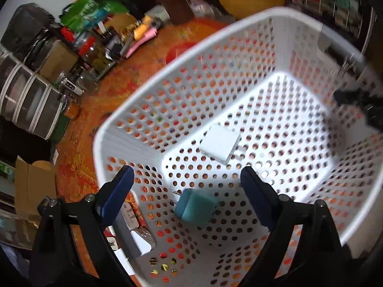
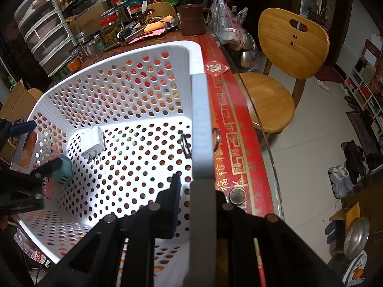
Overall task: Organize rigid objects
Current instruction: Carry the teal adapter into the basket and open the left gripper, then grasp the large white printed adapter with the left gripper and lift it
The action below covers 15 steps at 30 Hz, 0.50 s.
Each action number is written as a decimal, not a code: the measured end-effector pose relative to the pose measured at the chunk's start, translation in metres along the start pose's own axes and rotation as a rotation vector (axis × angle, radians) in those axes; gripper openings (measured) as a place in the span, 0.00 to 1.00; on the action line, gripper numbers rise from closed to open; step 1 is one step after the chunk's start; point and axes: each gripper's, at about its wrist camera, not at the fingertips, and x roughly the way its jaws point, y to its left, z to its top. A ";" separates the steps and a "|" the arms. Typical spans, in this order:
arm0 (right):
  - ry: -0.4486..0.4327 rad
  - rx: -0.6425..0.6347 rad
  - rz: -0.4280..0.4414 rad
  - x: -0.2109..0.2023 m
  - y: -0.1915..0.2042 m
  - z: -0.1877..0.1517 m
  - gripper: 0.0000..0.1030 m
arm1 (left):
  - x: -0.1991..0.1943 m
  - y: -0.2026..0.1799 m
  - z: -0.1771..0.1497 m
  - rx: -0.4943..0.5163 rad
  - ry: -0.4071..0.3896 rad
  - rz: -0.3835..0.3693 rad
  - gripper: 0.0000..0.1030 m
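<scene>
Basket: white, perforated, on the table.
Left gripper: spread wide, holding nothing, above the teal charger.
White charger: at 12 o'clock from the teal one.
Right gripper: clamped on the basket's rim.

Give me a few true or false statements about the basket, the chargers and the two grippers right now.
1. Two plug adapters lie in the white perforated basket: a white charger and a teal charger. True.
2. The left gripper is clamped on the teal charger. False: its fingers are spread, with the charger lying below and between them.
3. The right gripper straddles the basket's rim. True.
4. The basket is full to the top. False: only the two chargers show inside.
5. A wooden chair stands beside the table. True.
</scene>
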 end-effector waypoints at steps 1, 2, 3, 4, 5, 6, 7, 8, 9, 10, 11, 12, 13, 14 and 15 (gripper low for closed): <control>0.000 -0.001 0.000 0.000 0.000 0.000 0.15 | -0.015 0.009 -0.004 -0.034 -0.047 -0.007 0.87; 0.000 -0.001 -0.001 0.000 0.000 0.000 0.15 | -0.026 0.016 -0.006 -0.059 -0.074 -0.009 0.87; 0.001 -0.001 -0.001 0.000 0.001 0.000 0.15 | -0.041 0.027 -0.012 -0.092 -0.112 -0.017 0.87; 0.001 -0.001 -0.001 0.000 0.001 0.001 0.15 | -0.053 0.037 -0.017 -0.116 -0.138 -0.017 0.88; 0.001 -0.001 -0.001 0.000 0.001 0.001 0.15 | -0.071 0.052 -0.027 -0.156 -0.177 0.003 0.89; 0.001 -0.001 -0.001 0.000 0.001 0.001 0.15 | -0.082 0.061 -0.034 -0.177 -0.204 0.022 0.91; 0.001 -0.002 -0.001 0.000 0.001 0.001 0.15 | -0.097 0.075 -0.045 -0.209 -0.243 0.053 0.97; 0.001 -0.001 -0.002 0.000 0.001 0.001 0.15 | -0.111 0.089 -0.057 -0.241 -0.275 0.080 0.99; 0.001 -0.002 -0.003 0.000 0.001 0.000 0.15 | -0.124 0.105 -0.072 -0.276 -0.300 0.099 1.00; -0.001 -0.002 -0.003 0.000 0.001 0.000 0.15 | -0.129 0.115 -0.082 -0.294 -0.299 0.106 0.99; 0.000 -0.002 -0.003 0.000 0.001 0.000 0.15 | -0.131 0.126 -0.095 -0.311 -0.287 0.120 0.99; -0.001 -0.002 -0.003 0.000 0.001 0.000 0.15 | -0.130 0.134 -0.107 -0.330 -0.275 0.144 0.99; -0.002 -0.003 -0.003 0.000 0.001 0.000 0.15 | -0.126 0.142 -0.120 -0.357 -0.251 0.167 0.99; -0.003 -0.002 -0.001 0.000 0.000 0.000 0.15 | -0.117 0.151 -0.133 -0.382 -0.207 0.175 0.99; -0.003 -0.001 0.002 0.000 0.000 0.000 0.15 | -0.103 0.157 -0.147 -0.410 -0.157 0.177 0.99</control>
